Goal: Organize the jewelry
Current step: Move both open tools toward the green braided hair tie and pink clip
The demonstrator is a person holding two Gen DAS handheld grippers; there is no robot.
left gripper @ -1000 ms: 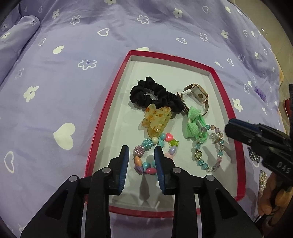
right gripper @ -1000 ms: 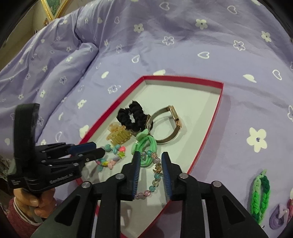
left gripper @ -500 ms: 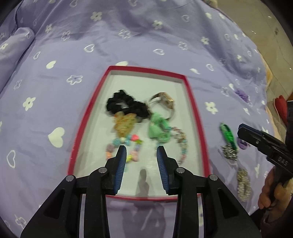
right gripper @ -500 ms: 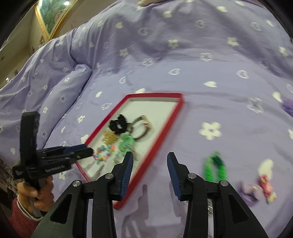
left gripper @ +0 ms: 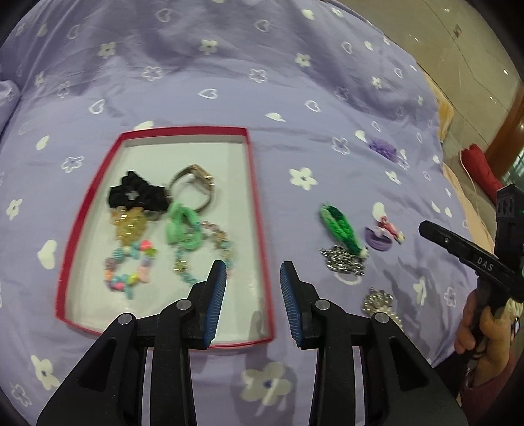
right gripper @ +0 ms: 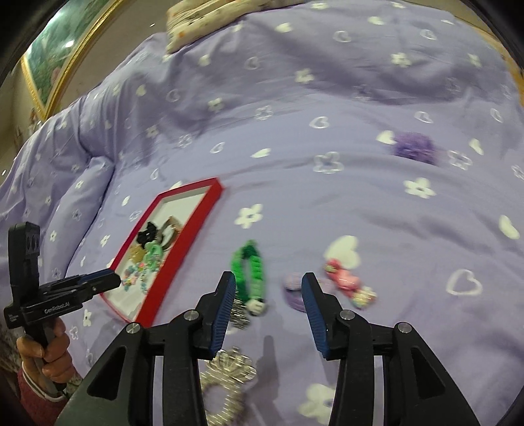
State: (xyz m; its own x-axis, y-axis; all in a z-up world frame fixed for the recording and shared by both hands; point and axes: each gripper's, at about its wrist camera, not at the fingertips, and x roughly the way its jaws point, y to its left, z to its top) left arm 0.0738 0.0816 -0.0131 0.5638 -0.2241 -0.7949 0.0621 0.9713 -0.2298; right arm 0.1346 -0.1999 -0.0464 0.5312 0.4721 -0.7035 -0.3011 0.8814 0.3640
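A red-rimmed tray (left gripper: 258,209) (right gripper: 183,236) on the purple bedspread holds a black scrunchie (left gripper: 136,195), a gold watch (left gripper: 196,183), an amber hair claw (left gripper: 129,224), a green bow (left gripper: 181,226) and two beaded bracelets (left gripper: 129,268). Outside it, to the right, lie a green braided band (left gripper: 340,226) (right gripper: 250,272), a silver piece (left gripper: 344,262), a purple ring (left gripper: 378,239) (right gripper: 293,291), a pink clip (right gripper: 344,278) and a silver crown piece (right gripper: 229,370). My left gripper (left gripper: 252,285) is open and empty over the tray's near right rim. My right gripper (right gripper: 267,301) is open and empty above the loose pieces.
A purple pompom (left gripper: 383,149) (right gripper: 414,145) lies farther back on the bedspread. A patterned pillow (right gripper: 213,16) sits at the far end. The bed's right edge, a red object (left gripper: 481,170) and the floor show in the left wrist view.
Both grippers have pulled back from the tray and swung right toward the loose pieces. Both have opened wider. The jewelry in the tray lies where it was.
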